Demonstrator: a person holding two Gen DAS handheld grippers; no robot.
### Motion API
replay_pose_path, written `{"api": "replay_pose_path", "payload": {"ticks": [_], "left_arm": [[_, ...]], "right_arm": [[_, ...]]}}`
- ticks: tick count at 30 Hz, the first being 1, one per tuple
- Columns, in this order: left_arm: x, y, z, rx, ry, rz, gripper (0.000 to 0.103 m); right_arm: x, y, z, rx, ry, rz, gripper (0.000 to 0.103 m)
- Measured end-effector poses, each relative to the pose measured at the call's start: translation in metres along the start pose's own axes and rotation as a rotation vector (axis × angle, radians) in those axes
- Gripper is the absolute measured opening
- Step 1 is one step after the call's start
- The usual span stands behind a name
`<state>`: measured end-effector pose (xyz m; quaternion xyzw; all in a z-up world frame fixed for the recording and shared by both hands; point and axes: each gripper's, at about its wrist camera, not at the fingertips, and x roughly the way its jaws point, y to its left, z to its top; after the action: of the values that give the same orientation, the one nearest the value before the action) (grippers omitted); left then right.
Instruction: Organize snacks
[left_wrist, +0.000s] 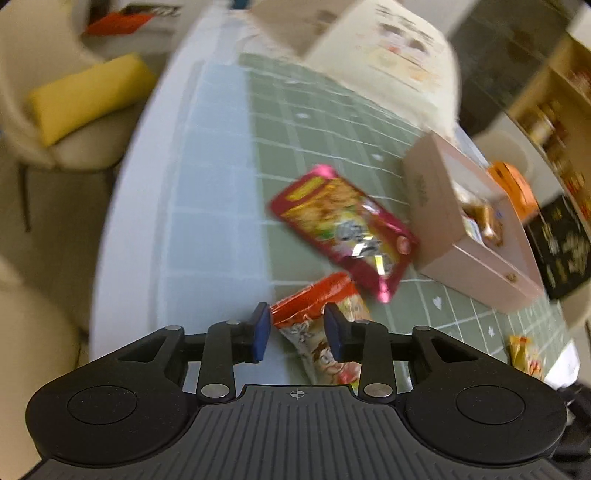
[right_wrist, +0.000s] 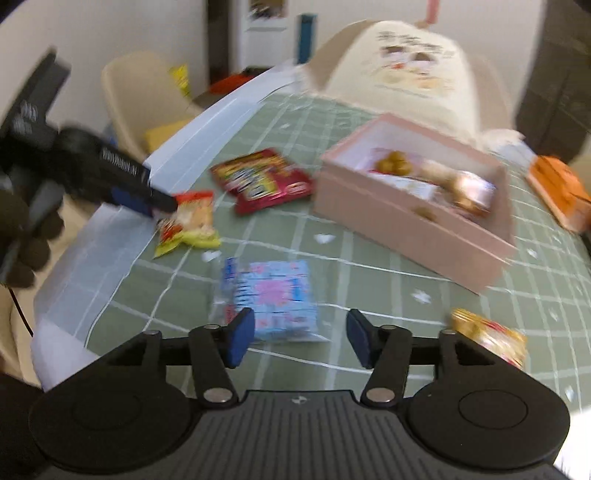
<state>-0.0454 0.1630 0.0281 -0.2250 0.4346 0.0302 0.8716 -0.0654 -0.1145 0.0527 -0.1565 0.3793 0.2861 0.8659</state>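
My left gripper (left_wrist: 297, 330) is open, its pads on either side of an orange-and-yellow snack packet (left_wrist: 321, 332) at the table's left edge; the right wrist view shows it at that packet (right_wrist: 192, 221). A red snack bag (left_wrist: 343, 229) lies beyond it, also in the right wrist view (right_wrist: 264, 179). An open pink box (right_wrist: 413, 206) holding several snacks stands at the right. My right gripper (right_wrist: 299, 338) is open just above a blue-and-pink packet (right_wrist: 269, 295). A yellow-red packet (right_wrist: 491, 339) lies to its right.
A green checked cloth (right_wrist: 369, 273) covers the table. A large cream box (right_wrist: 402, 70) stands at the back. An orange box (right_wrist: 561, 192) sits at the far right. Cream chairs (right_wrist: 144, 99) stand left of the table, one with a yellow cushion (left_wrist: 88, 96).
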Motion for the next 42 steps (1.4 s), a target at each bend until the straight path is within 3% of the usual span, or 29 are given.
{"api": "replay_pose_path", "payload": {"ticks": [3,6,10,16,20,23,26,28,31,36,39,41,42], "left_arm": [[0.016,-0.025,0.004,0.173,0.022,-0.069,0.042],[0.015,-0.042,0.004,0.256,0.006,-0.048,0.041],[-0.011,-0.046,0.0,0.266,-0.066,0.019,0.041],[-0.013,-0.058,-0.009,0.27,-0.012,-0.003,0.041],[0.0,-0.074,-0.016,0.306,0.051,-0.062,0.041],[-0.001,-0.082,-0.007,0.33,0.036,-0.139,0.042],[0.004,-0.077,0.019,0.29,-0.036,-0.101,0.041],[0.013,-0.069,0.033,0.223,-0.004,-0.051,0.04],[0.003,-0.068,0.029,0.221,0.023,-0.071,0.04],[-0.014,-0.117,-0.013,0.53,0.064,-0.207,0.042],[-0.005,-0.15,-0.05,0.816,0.13,-0.15,0.042],[0.0,-0.159,-0.071,0.925,0.174,-0.126,0.042],[0.003,-0.161,-0.081,0.956,0.199,-0.128,0.051]], "right_arm": [[-0.015,-0.023,-0.006,0.105,-0.033,-0.076,0.059],[-0.019,-0.054,-0.01,0.219,-0.028,-0.155,0.06],[-0.015,-0.089,-0.018,0.34,-0.017,-0.238,0.06],[0.008,-0.118,-0.036,0.527,0.017,-0.273,0.062],[0.011,-0.086,-0.025,0.421,0.003,-0.204,0.062],[0.015,-0.053,-0.021,0.291,0.009,-0.142,0.062],[0.016,-0.036,-0.022,0.219,0.012,-0.152,0.062],[0.015,-0.032,-0.023,0.206,0.015,-0.162,0.063],[0.011,-0.033,-0.024,0.198,0.027,-0.171,0.063],[0.011,-0.049,-0.033,0.255,0.03,-0.214,0.065],[0.016,-0.059,-0.038,0.294,0.052,-0.224,0.065],[0.012,-0.064,-0.04,0.31,0.051,-0.209,0.065],[0.009,-0.067,-0.042,0.322,0.048,-0.197,0.065]]}}
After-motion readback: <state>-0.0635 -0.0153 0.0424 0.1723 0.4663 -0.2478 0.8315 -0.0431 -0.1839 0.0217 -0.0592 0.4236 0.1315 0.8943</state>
